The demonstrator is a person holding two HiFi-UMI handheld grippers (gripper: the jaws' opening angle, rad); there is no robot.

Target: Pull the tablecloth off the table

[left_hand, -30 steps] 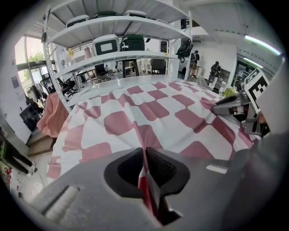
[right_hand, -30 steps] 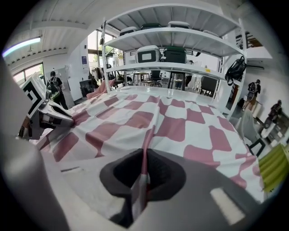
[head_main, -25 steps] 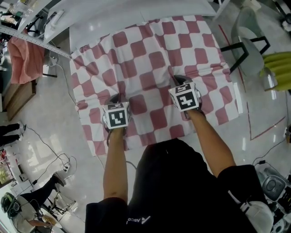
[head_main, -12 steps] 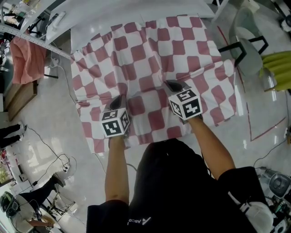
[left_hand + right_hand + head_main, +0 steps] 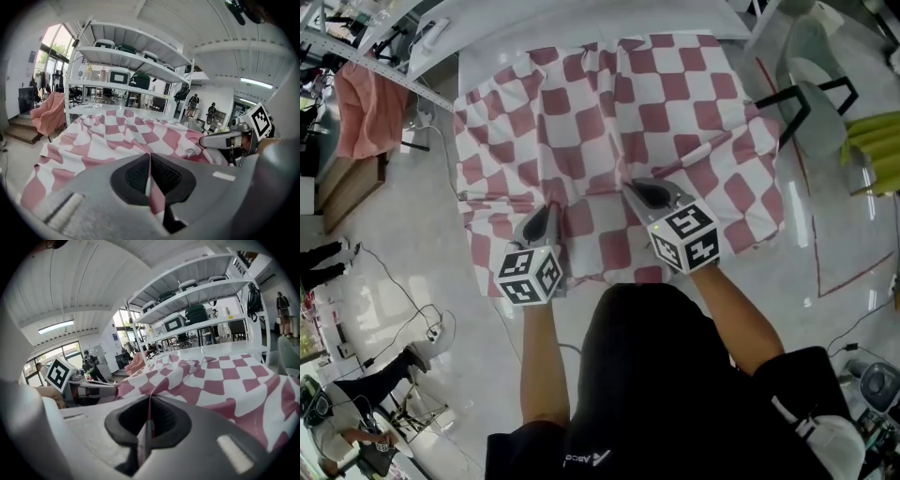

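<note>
A red-and-white checked tablecloth point(image 5: 609, 122) lies rumpled over the white table point(image 5: 581, 28), its near edge hanging toward me. My left gripper point(image 5: 551, 212) is shut on the cloth's near edge at the left, and a fold of cloth point(image 5: 154, 192) shows pinched between its dark pads. My right gripper point(image 5: 630, 187) is shut on the near edge further right, with a thin strip of cloth point(image 5: 146, 430) caught between its pads. Ridges in the cloth run from both grippers toward the far side. Each gripper view shows the other gripper beside it.
A pink cloth point(image 5: 364, 108) hangs at the left by a rail. A chair with dark legs point(image 5: 811, 94) stands right of the table, a yellow-green object point(image 5: 874, 150) beyond it. Cables lie on the shiny floor. White shelving with boxes point(image 5: 126, 61) stands behind the table.
Both grippers have come back toward me and lifted, dragging the cloth's near edge with them. The cloth has bunched into ridges, and more bare white table shows at the far end.
</note>
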